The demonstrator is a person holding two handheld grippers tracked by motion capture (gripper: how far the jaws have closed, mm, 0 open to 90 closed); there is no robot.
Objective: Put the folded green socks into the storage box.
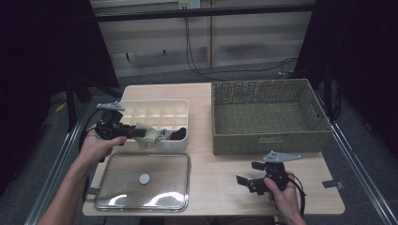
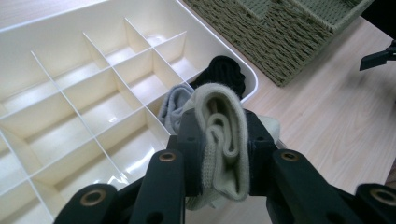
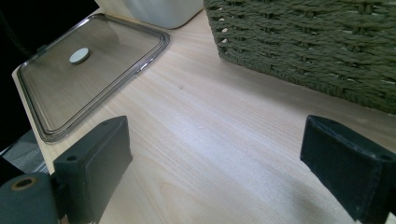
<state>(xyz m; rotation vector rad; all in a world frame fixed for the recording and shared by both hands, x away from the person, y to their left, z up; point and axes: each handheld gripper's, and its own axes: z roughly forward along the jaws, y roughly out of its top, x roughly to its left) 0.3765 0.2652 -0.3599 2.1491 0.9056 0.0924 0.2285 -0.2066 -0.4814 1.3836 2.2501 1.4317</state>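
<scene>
- In our left claw (image 2: pixel 223 154) we hold a pale green sock (image 2: pixel 224 135), folded; the two jaws are clamped on it from both sides.
- In the high view the left claw (image 1: pixel 123 131) keeps the sock (image 1: pixel 149 135) above the front edge of the white divided box (image 1: pixel 155 104), near its right end.
- A grey sock (image 2: pixel 175 105) and a black sock (image 2: pixel 223 73) lie in the compartments at this end of the box (image 2: pixel 56 51); the other compartments look empty.
- We judge that the step in hand is the transport of the green sock, either out of the box or toward one of its compartments; which direction, we cannot tell from the pictures.
- If the woven basket (image 1: pixel 268 117) is the goal, the next move calls for carrying the sock to the right over the basket wall and then opening the jaws above the bottom.
- The loose end of the sock hangs down, so it must be lifted high enough not to catch on the box rim.
- Our left forearm comes from below left, and the hand points the claw to the right, about level.
- Our right claw (image 1: pixel 256 177) rests low near the front of the bench (image 1: pixel 220 164), its jaws wide apart with nothing between them; it faces the clear lid (image 3: pixel 88 70).
</scene>
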